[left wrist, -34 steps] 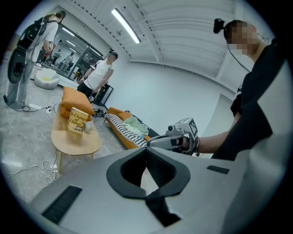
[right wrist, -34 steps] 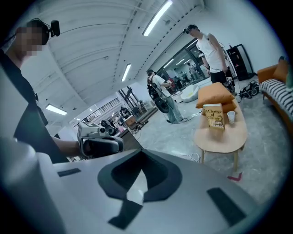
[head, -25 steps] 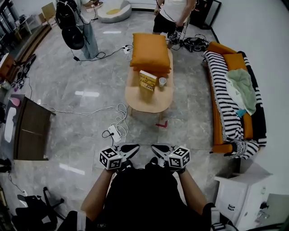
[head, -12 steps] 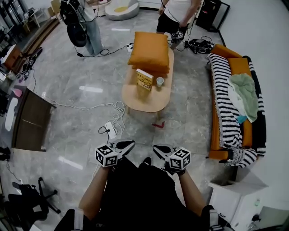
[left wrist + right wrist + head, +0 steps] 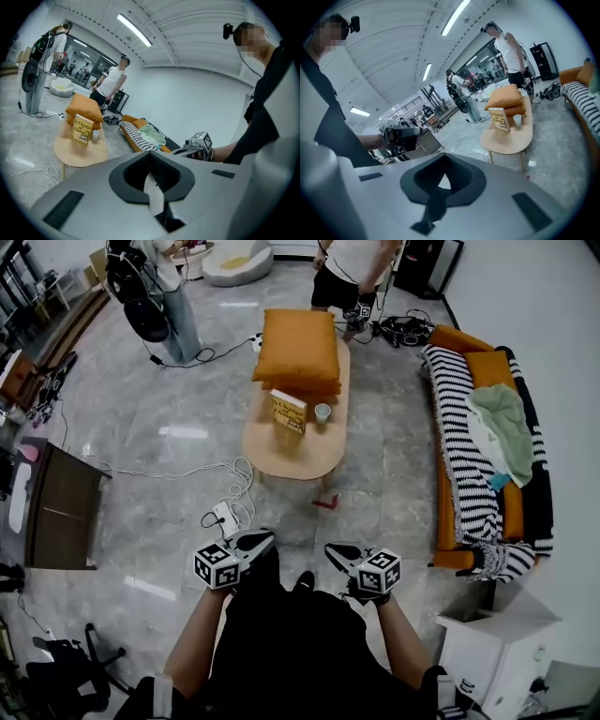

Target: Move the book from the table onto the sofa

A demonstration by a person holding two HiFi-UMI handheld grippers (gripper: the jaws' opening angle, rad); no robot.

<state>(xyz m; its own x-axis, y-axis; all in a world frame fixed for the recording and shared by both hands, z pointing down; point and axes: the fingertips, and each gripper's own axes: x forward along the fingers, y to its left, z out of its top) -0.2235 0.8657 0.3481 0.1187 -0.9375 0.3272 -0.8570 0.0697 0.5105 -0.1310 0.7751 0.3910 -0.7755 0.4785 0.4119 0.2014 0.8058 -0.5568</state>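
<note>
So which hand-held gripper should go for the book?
Probably the left hand-held gripper: both are shut and far off, but the book stands slightly toward its side, with the cup on the book's right.

**Covered and cut off**

Stacked orange fabric cushions (image 5: 298,351) cover the far end of the oval light-wood table (image 5: 286,457). Beyond it, a person in black shorts (image 5: 339,277) is cut off by the top edge. On the table, the small pale cup (image 5: 322,412) is too small to show contents.

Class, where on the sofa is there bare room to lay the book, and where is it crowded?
Free: the striped blanket at the orange sofa's near end, beside the green cloth. Crowded: the middle under that cloth and the far end with its orange cushion.
</note>
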